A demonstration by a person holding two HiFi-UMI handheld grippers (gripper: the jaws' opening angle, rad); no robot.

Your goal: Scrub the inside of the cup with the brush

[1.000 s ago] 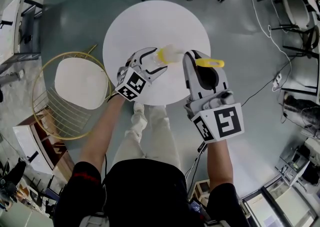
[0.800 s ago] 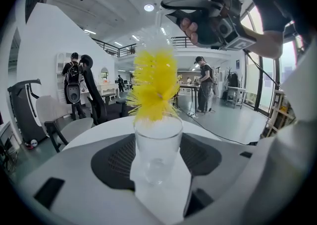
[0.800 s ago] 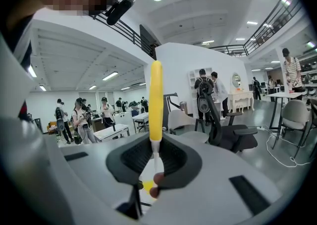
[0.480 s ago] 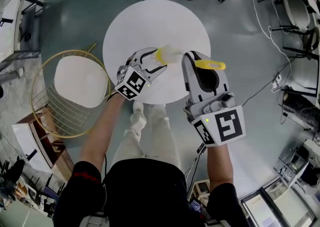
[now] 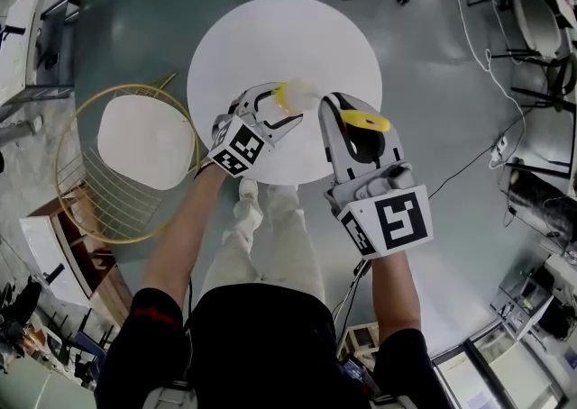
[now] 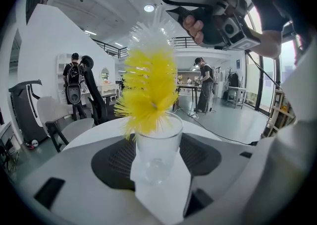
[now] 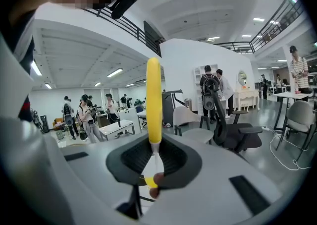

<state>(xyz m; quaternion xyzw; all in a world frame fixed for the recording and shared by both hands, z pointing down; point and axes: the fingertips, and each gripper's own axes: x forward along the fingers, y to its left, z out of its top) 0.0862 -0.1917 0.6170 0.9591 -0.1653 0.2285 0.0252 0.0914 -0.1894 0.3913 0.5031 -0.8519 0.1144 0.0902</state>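
A clear glass cup (image 6: 158, 145) stands upright between the pads of my left gripper (image 6: 157, 167), which is shut on it; the jaws have just been closing a little on the glass. The brush's yellow bristle head (image 6: 148, 87) sits in the cup's mouth, mostly above the rim. In the head view my left gripper (image 5: 275, 110) is over the round white table (image 5: 288, 29), with the bristles (image 5: 296, 95) at its tip. To its right, my right gripper (image 5: 347, 121) is shut on the brush's yellow handle (image 5: 365, 119). The handle (image 7: 154, 100) rises from between the right gripper's (image 7: 153, 167) jaws.
A gold wire chair (image 5: 144, 141) with a white seat stands left of the table. Cables (image 5: 491, 65) trail over the grey floor at the right, with office chairs and desks around. Several people stand far off in the hall.
My right gripper and the brush handle have shifted slightly left, toward the cup. The left gripper and the cup have kept their place.
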